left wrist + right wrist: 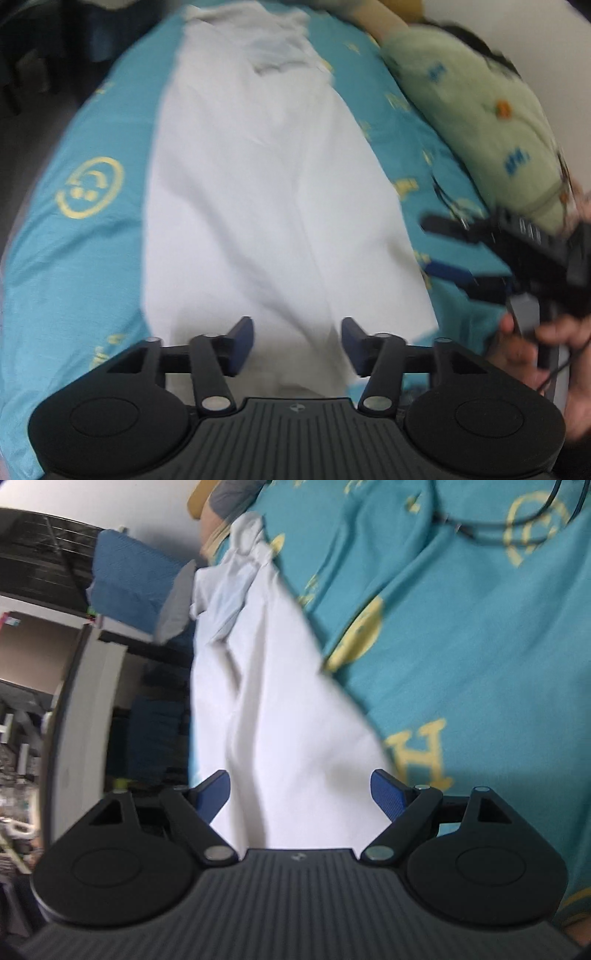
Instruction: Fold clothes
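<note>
Teal bedsheet (74,258): white garment (258,203) apparently under left claw (297,345).

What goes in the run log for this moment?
left gripper: open | right gripper: open | white garment: flat on teal sheet

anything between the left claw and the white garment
Nothing visible. The left claw is open right over the near end of the white garment, which lies on the teal sheet. The right claw is off to the side.
</note>
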`<state>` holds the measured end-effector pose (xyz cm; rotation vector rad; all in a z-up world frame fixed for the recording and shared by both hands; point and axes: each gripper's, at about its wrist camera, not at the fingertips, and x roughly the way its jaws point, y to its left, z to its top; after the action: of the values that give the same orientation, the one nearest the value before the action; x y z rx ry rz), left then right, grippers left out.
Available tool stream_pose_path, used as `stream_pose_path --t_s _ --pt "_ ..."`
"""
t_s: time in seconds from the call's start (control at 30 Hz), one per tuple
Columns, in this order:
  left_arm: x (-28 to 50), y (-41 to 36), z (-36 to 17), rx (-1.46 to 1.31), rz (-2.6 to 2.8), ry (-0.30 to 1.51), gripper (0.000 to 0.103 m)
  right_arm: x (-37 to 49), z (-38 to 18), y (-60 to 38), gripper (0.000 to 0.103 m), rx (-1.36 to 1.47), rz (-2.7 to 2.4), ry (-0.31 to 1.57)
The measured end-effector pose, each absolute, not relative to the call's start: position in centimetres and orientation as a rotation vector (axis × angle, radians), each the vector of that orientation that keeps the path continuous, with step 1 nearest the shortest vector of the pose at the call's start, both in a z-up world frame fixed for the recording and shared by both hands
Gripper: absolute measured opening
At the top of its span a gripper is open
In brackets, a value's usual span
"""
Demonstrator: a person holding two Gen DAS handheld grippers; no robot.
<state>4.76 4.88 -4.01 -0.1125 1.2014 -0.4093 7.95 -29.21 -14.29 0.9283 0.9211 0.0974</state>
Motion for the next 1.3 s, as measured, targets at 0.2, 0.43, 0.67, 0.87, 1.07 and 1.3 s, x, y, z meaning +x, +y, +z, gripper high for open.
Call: stream_pose_path --t_s 0.2,0.43,0.67,0.87,1.07,1.3 --pt "7.4 10.8 -5.2 -0.338 -0.155 1.197 0.074 8.9 -14.8 -28.3 0.083 0.782 0.047 0.958" --pt "9.0 13.4 -9.6 -0.497 0.016 1.324 0.08 8.0 -15.7 -27.7 0.082 0.845 0.117 1.012" --pt "9.1 12.3 -10.1 -0.468 -0.111 1.404 0.058 5.8 -15.6 -24.7 0.081 0.883 0.247 1.147" --pt "8.9 11.3 -10.0 -0.369 -0.142 1.458 0.014 5.7 -13.3 -19.2 0.057 0.417 0.229 1.231" --pt "8.9 12.2 -6.6 -0.455 -0.165 1.365 0.004 5.1 -10.0 -19.0 0.009 0.323 0.183 1.181" --pt "7.3 12.1 3.8 -0.613 -0.273 1.116 0.003 1.9 1.8 -22.2 0.007 0.426 0.162 0.89"
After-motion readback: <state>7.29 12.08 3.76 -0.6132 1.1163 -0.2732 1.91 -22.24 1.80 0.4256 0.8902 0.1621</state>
